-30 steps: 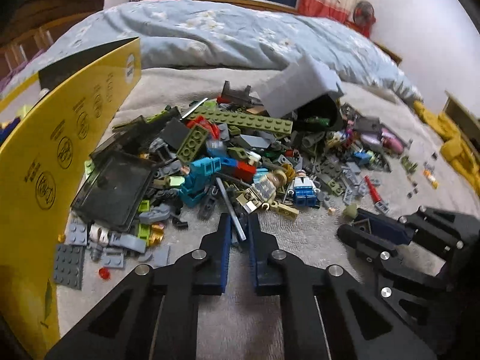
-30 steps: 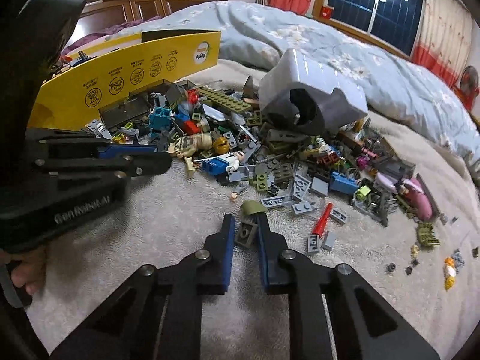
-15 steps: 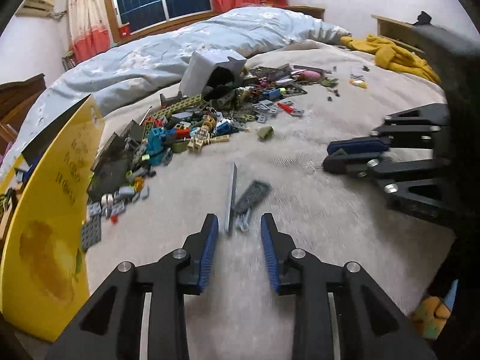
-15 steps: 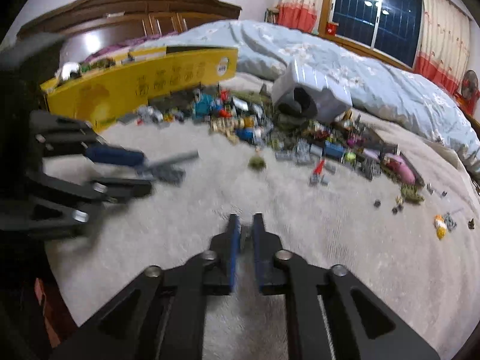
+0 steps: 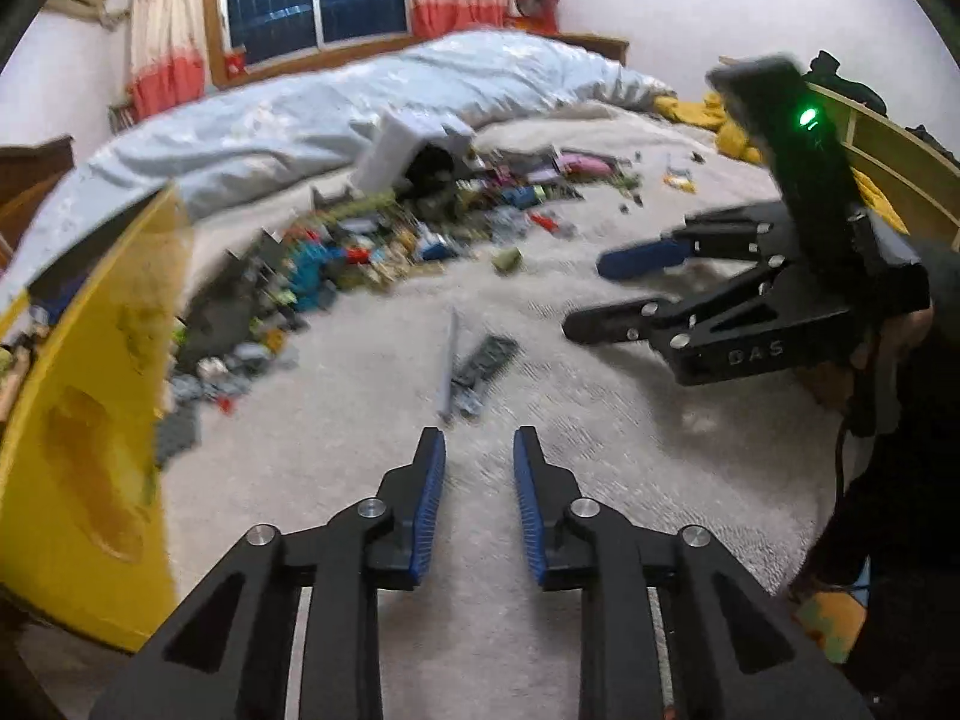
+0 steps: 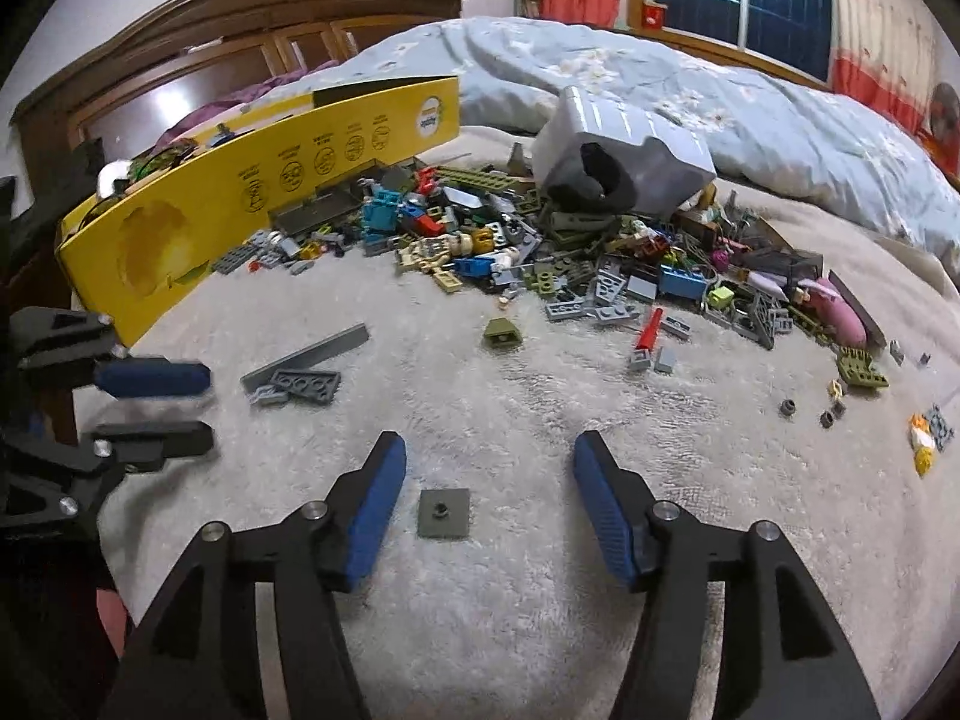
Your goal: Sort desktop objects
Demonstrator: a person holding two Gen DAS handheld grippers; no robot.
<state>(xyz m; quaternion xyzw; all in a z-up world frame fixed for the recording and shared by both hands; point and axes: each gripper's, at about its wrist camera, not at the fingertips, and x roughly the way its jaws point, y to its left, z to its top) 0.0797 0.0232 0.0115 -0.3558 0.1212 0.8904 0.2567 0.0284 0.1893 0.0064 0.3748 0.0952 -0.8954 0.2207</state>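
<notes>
Bricks are what I am sorting, on a bed spread with a pale fleecy blanket [image 6: 540,420]. Going left to right: the yellow cardboard box [image 6: 198,228] stands on its edge at the far left. My left tool [image 5: 479,495] comes next; its jaws have just eased in a little yet stand narrowly apart with nothing between them. Just ahead of it lie the pieces I take to be its delivery, a long grey strip [image 6: 306,355] and a dark grey studded plate [image 6: 305,385] touching it, though the left view is blurred and I cannot make out the small bits beside them. Behind, the main heap of loose bricks [image 6: 540,252] spreads around a tipped grey container [image 6: 624,150]. A lone olive slope piece [image 6: 501,333] sits apart from the heap. My right tool [image 6: 489,501] has just been opening and now gapes wide; the small grey square plate [image 6: 444,513] lies flat on the blanket between its fingers, touched by neither.

I judge this the release step: grey parts are being gathered in a cleared patch near me. Next, both tools should go back to the heap, and picking another flat grey plate off soft fleece calls for a low, square approach so the pads catch its thin edges.
</notes>
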